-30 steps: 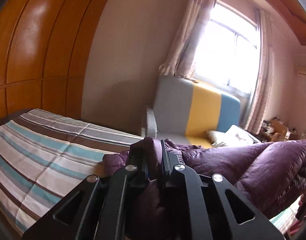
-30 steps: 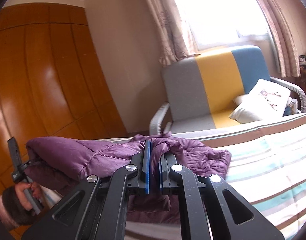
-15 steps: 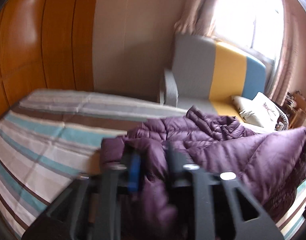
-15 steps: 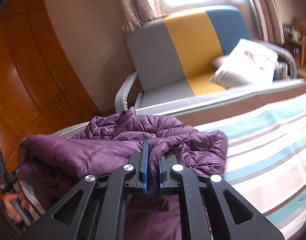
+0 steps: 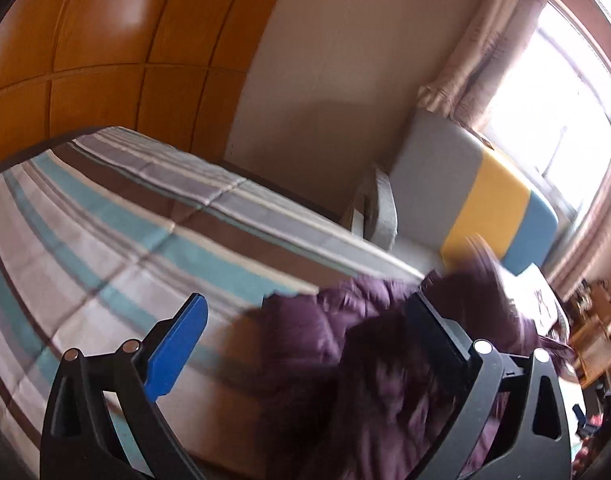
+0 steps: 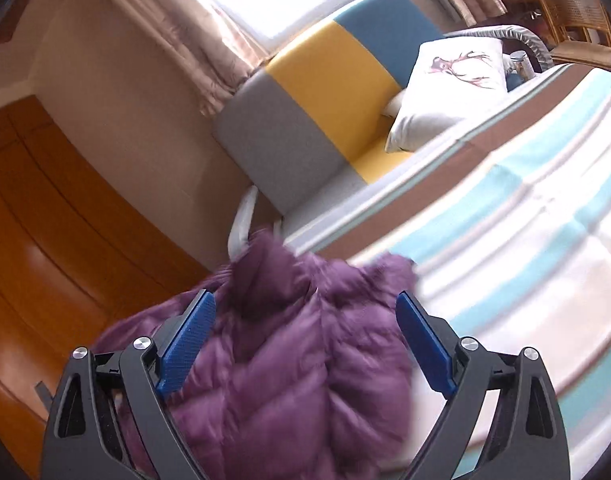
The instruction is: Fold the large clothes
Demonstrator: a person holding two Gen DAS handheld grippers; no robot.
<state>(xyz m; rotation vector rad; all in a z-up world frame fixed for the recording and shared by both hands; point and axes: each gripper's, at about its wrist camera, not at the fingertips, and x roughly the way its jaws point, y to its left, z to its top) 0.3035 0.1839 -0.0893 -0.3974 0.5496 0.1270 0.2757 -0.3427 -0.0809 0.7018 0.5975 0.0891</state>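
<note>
on the striped bed [image 6: 525,216], the purple jacket [image 6: 297,360] lies loose between both grippers' just-opened, spread fingers [image 6: 187,340].

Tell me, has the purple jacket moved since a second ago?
Yes. The purple jacket has dropped from level with the sofa seat onto the striped bed, as the right gripper fingers opened.

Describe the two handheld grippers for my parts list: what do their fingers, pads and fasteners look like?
Both look alike. The left gripper and right gripper have matte black, triangular cut-out finger frames with round silver fasteners at the joints. Flat bright blue pads line the inner faces of the fingers; the right gripper's pads look finely textured. No cables or markings show.
</note>
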